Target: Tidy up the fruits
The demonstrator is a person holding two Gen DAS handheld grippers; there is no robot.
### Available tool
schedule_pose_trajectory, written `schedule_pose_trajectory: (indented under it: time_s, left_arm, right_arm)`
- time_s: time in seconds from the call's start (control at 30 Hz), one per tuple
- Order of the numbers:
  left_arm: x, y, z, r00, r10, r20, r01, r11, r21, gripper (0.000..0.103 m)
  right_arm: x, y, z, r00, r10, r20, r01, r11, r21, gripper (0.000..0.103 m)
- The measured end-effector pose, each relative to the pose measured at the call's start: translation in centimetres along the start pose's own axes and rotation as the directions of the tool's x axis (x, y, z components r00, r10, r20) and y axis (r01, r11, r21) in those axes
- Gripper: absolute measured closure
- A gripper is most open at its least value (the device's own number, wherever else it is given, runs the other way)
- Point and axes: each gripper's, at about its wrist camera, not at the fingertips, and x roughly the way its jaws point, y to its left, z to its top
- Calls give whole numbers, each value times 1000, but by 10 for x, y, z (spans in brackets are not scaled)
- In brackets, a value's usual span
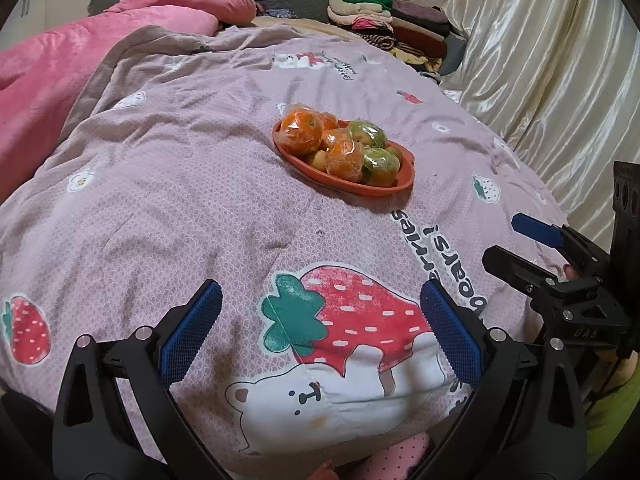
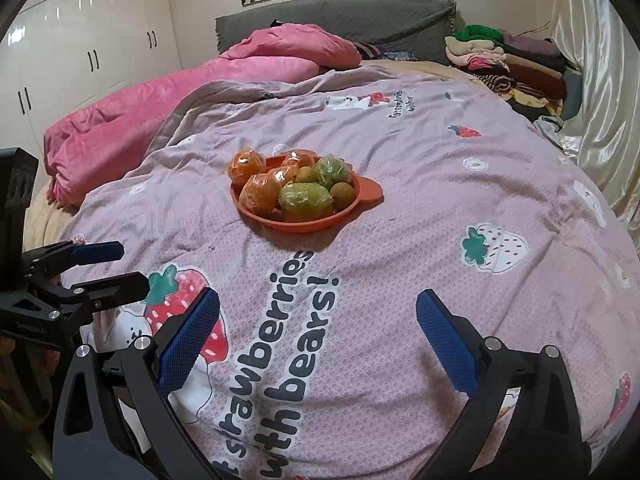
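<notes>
Right wrist view alone shows the plate (image 2: 370, 192) tab handle; both tools (image 1: 320, 332) (image 2: 318, 336) gape wide, empty.

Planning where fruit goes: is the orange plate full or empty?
Full: the orange oval plastic plate holds wrapped orange fruits and green fruits, heaped.
</notes>
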Motion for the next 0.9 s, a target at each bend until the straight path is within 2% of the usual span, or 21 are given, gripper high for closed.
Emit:
schedule_pose_trajectory:
  time_s: [0.9]
  left_arm:
    - [0,-2,3,1000,15,8,-15,1000,3,10]
  right_arm:
    - [1,-3,3,1000,-2,-3,2,1000,14,5]
